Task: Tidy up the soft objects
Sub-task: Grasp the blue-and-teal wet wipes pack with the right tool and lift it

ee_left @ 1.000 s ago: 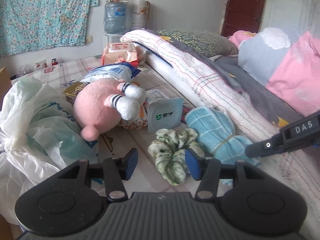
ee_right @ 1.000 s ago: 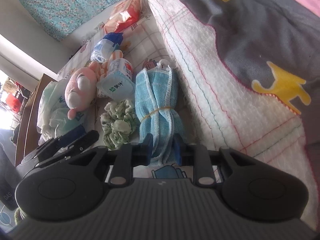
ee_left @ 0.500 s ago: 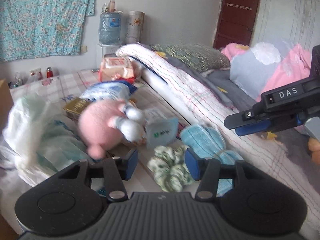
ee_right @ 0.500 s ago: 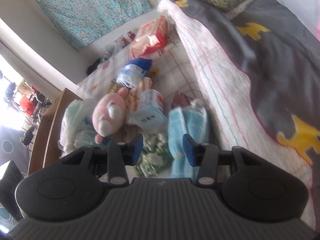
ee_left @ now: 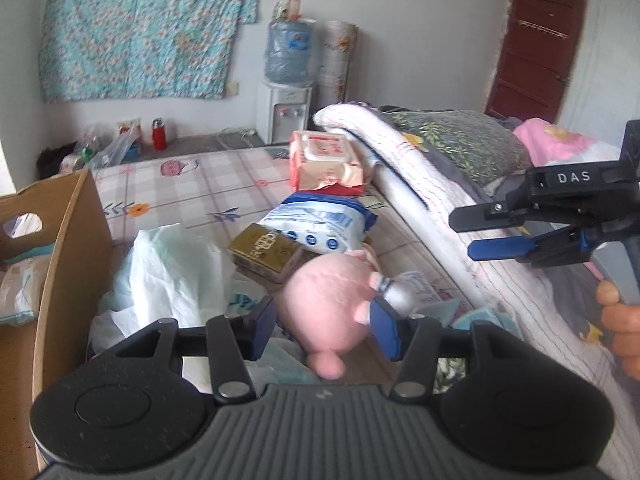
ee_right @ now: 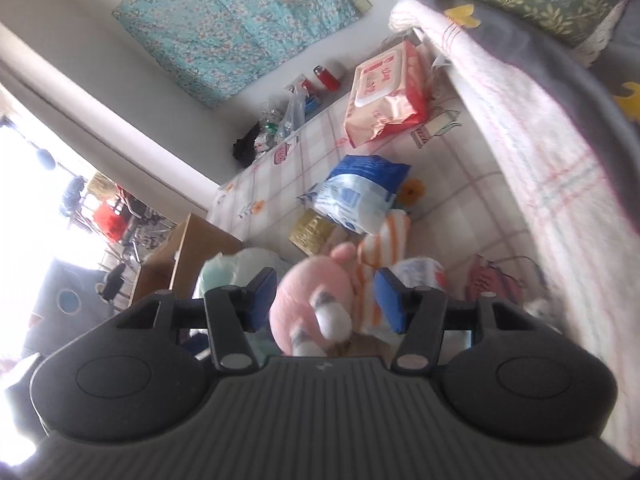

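Left tongs half open, empty, above pink plush at lower centre. Right tongs opening, empty, over same plush.

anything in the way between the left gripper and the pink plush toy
Nothing visible blocks it. The pink plush toy lies straight ahead of the open left gripper, framed between its fingers with nothing in front of it. The gold box sits behind the toy, and the white plastic bag lies off to its left.
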Motion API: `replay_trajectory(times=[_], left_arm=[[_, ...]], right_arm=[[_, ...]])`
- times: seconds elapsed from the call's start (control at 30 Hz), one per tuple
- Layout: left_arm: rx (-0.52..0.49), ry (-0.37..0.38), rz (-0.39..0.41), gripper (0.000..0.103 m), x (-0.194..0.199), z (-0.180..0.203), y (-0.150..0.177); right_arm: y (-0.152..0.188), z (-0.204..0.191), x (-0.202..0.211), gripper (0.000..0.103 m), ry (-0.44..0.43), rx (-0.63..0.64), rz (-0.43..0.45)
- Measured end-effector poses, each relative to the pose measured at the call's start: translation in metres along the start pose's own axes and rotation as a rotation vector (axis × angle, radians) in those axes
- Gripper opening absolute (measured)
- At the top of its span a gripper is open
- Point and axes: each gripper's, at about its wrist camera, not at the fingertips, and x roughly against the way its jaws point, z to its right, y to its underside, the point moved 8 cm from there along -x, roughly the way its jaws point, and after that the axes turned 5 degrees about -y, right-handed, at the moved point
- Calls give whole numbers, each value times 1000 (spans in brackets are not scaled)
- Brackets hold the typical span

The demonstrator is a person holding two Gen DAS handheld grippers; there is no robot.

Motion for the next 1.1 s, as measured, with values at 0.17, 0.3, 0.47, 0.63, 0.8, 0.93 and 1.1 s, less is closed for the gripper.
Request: replay_trajectory(times=[0.17,0.3,0.47,0.63,0.8,0.93,1.1], left_arm=[[11,-20,-33,53,-21,-12,-27],[28,-52,-50,50,-45,-16,-40],[43,-48,-103,46,-74,-12,-39],[37,-46,-146,56,-93,-7,-31],[35,-58,-134,65,-99,-9,-32],[54,-60,-139,65,-102,-12,-34],[29,-55,-127,64,-96,-9,-34]], right_arm=[[-37,11,-53,66,-6,-140,-59],[-65,22,-92,72,45,-146,-61],[-82,48,-141,77,97,-185,-88],[-84,70,-168,78,146,-188,-108],[-84,83,-180,77,91,-239,-103],[-84,82,-194,55,40,-252,-116],[-93,57,-192,35,56,-137,-113]])
